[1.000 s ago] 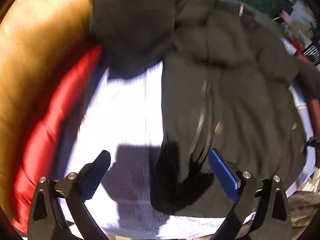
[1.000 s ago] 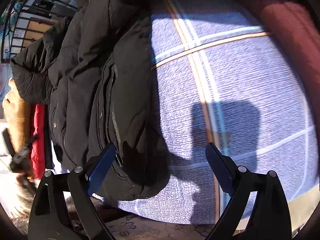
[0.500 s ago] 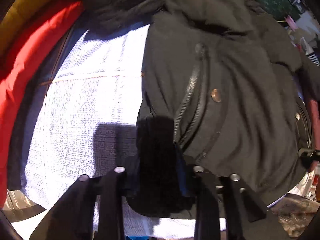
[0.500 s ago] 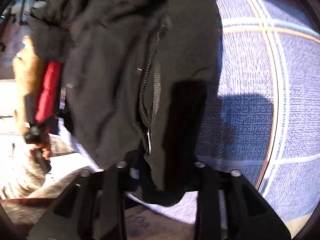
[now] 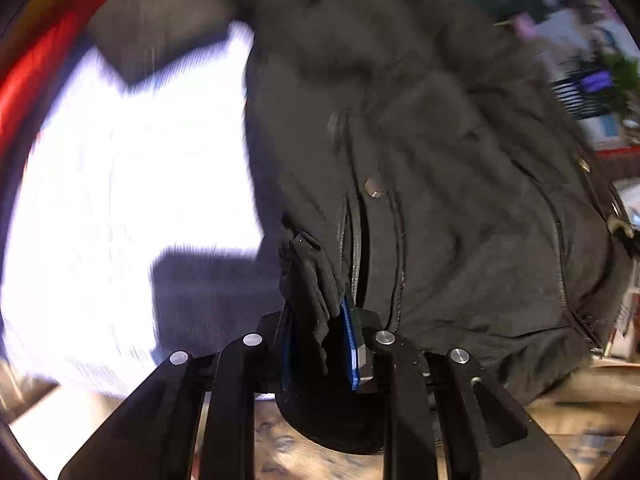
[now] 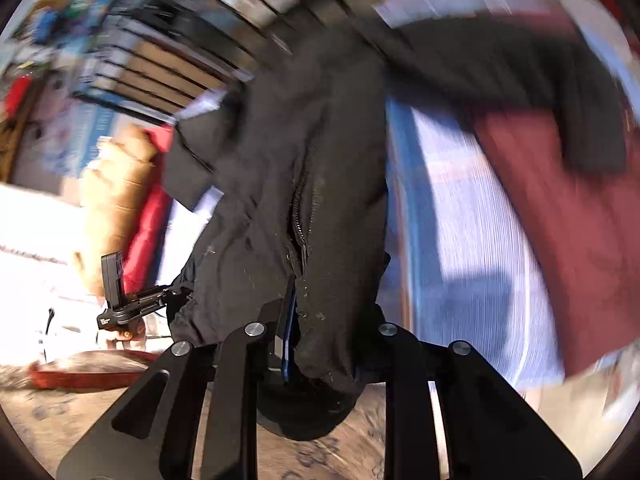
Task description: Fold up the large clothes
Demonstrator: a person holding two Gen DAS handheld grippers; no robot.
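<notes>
A large black padded jacket (image 5: 440, 184) with a front zipper and snap buttons lies on a bed with a blue-white checked sheet (image 5: 120, 208). My left gripper (image 5: 316, 336) is shut on the jacket's bottom hem at one corner. My right gripper (image 6: 324, 344) is shut on the hem at the other corner, beside the zipper (image 6: 298, 216), and the jacket (image 6: 280, 184) hangs lifted from it. The left gripper also shows at the left of the right wrist view (image 6: 132, 304). Both views are motion-blurred.
A red garment (image 5: 36, 60) and a tan one lie at the bed's left side. A dark red cloth (image 6: 560, 220) lies on the right of the sheet (image 6: 472, 216). A patterned floor (image 6: 340, 456) is below the bed edge. Shelves and railings stand behind.
Both grippers went from open over the hem to shut on it. They have since pulled the jacket's lower edge up and toward me off the sheet.
</notes>
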